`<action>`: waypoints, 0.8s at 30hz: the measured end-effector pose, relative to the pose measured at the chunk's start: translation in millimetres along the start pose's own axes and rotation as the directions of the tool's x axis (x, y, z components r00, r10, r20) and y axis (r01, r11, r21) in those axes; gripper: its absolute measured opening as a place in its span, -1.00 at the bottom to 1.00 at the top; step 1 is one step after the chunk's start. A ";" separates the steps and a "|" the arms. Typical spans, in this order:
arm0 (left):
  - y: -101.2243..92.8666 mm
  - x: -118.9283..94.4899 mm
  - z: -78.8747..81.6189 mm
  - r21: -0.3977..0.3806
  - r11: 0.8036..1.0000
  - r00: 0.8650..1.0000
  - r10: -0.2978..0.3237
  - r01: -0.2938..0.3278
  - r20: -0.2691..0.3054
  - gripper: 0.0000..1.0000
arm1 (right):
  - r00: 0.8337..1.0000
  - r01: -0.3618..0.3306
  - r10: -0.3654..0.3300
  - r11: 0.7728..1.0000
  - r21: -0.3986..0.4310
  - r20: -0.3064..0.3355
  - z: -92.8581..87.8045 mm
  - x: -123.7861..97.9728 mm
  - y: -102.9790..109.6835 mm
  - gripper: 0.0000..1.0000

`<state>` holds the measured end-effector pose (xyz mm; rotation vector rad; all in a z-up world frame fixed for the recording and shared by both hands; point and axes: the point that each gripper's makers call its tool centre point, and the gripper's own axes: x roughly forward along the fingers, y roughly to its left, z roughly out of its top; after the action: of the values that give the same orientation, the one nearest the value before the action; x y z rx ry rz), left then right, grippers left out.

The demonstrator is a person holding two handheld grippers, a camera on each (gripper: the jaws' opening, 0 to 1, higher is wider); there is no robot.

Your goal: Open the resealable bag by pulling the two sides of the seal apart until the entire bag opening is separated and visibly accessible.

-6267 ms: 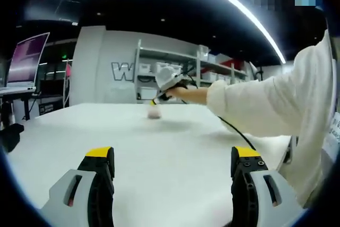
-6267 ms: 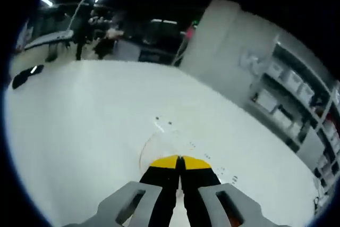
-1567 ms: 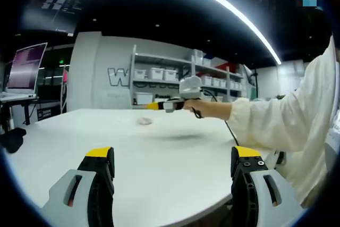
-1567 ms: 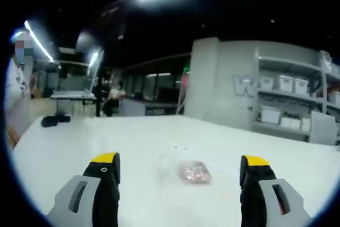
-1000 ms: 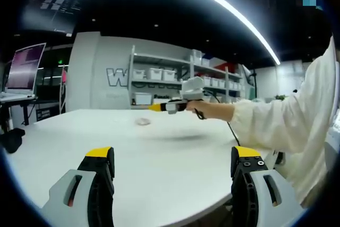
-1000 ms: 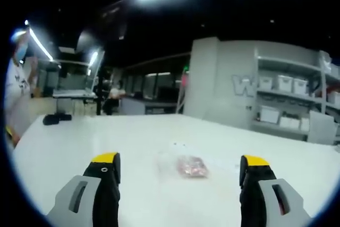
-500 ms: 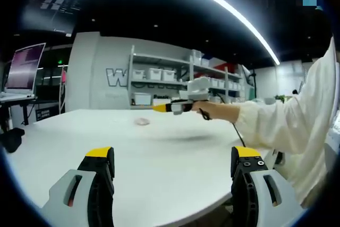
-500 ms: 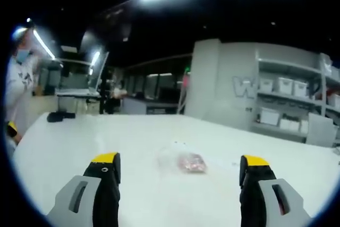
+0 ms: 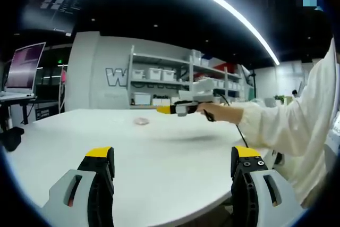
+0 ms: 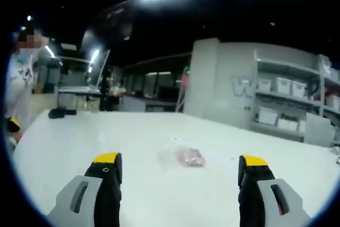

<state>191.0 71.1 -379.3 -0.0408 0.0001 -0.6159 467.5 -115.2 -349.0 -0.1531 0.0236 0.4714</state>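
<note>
Right hand-held gripper (image 9: 166,110) outstretched level above table (image 9: 159,152)

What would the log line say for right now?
bag: lying on table, untouched | left gripper: open, holding nothing | right gripper: open, holding nothing, above table, short of bag

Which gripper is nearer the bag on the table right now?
Right. The right gripper hangs open just short of the resealable bag; the left gripper, also open, sits back at the table's near edge.
</note>
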 end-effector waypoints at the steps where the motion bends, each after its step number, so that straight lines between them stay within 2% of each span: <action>1: 0.5 -0.1 0.1 0.000 1.000 1.000 0.001 -0.001 0.001 0.79 | 1.000 -0.002 0.002 1.000 0.010 0.003 0.2 -1.3 0.1 0.84; 17: 0.5 1.8 -2.4 -0.009 1.000 1.000 0.000 0.000 -0.001 0.79 | 0.999 -0.026 0.026 1.000 -0.014 0.040 13.8 -26.0 17.3 0.89; 24: 1.5 2.4 -5.2 -0.014 1.000 1.000 0.000 0.000 -0.004 0.79 | 0.998 -0.025 0.026 1.000 -0.004 0.051 10.1 -39.6 20.2 0.88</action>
<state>193.7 70.8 -384.5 -0.0531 0.0081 -0.6158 422.9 -113.7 -339.6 -0.1445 -0.0249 0.5007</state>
